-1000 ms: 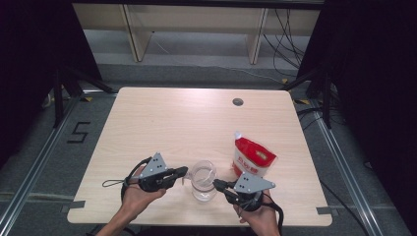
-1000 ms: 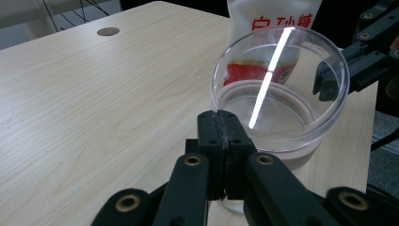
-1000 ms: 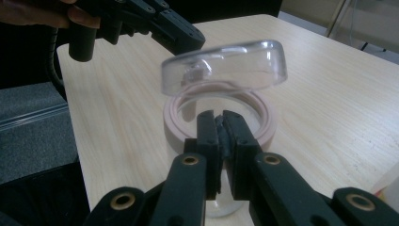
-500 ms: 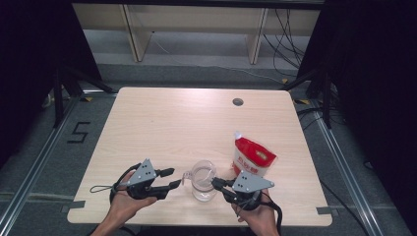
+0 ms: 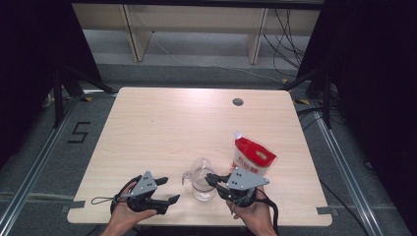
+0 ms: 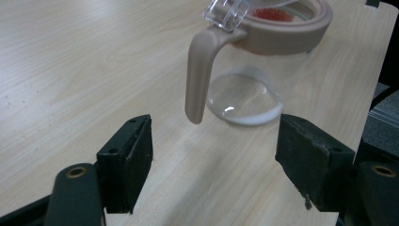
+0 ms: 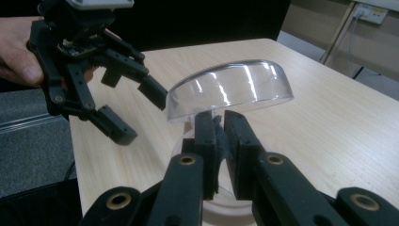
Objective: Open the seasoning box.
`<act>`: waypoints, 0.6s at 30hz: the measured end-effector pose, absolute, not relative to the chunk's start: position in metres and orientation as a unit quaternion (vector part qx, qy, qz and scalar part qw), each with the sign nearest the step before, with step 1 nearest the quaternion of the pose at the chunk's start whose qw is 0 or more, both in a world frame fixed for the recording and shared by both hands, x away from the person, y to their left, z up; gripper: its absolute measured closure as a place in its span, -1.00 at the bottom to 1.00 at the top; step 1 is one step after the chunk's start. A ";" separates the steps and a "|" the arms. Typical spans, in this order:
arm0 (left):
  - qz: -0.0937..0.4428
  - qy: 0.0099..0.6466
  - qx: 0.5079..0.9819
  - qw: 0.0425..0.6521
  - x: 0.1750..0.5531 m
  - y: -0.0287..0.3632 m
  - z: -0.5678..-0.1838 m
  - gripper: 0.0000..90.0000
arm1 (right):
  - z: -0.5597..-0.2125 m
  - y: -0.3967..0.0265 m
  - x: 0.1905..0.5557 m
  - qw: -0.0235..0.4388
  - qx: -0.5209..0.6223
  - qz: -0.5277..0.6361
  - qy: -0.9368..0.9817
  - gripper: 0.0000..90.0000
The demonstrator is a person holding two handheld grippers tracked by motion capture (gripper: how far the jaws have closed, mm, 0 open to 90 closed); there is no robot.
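Clear jug (image 5: 200,176) with tan rim and handle (image 6: 200,75), standing near the table's (image 5: 162,128) front edge, a little right of centre. Right gripper (image 5: 212,179) at its rim, jaws pressed together on the edge of the clear hinged lid (image 7: 230,89), tilted up and open. Left gripper (image 5: 167,191) just off to the jug's left, near the front edge, jaws just opened wide with nothing between them, handle in line ahead. Step in hand, by the look of it: jug opened for filling, left jaws let go and drawn off. Jug itself seemingly empty, bare table visible through its base. Red-and-white spouted pouch (image 5: 253,158) upright just behind and to the right of the jug, toward the right edge, contents not visible. Next move likely for the free left gripper: across to the pouch, with the lid kept up meanwhile.
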State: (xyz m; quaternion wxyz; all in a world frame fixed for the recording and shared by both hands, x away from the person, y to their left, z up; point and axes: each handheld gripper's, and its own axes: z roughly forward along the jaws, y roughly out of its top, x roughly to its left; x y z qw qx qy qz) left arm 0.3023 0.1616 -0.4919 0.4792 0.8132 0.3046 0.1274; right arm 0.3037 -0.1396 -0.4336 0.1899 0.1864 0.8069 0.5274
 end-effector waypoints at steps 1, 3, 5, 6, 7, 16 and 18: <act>0.129 0.301 0.814 0.479 0.303 0.163 -0.493 -0.38 | -0.433 -0.137 0.304 0.192 0.186 0.529 0.805 0.87; 0.130 0.304 0.816 0.474 0.303 0.164 -0.493 -0.39 | -0.432 -0.136 0.304 0.193 0.184 0.528 0.806 0.87; 0.133 0.298 0.819 0.471 0.303 0.165 -0.495 -0.40 | -0.429 -0.133 0.305 0.196 0.183 0.527 0.807 0.86; 0.128 0.309 0.813 0.477 0.302 0.163 -0.497 -0.41 | -0.428 -0.132 0.306 0.194 0.174 0.527 0.809 0.86; 0.128 0.309 0.813 0.477 0.302 0.163 -0.497 -0.42 | -0.428 -0.132 0.306 0.194 0.174 0.527 0.809 0.86; 0.139 0.295 0.822 0.466 0.304 0.162 -0.498 -0.39 | -0.424 -0.115 0.307 0.189 0.160 0.530 0.811 0.85; 0.138 0.301 0.820 0.466 0.304 0.164 -0.497 -0.41 | -0.423 -0.109 0.308 0.190 0.156 0.531 0.811 0.85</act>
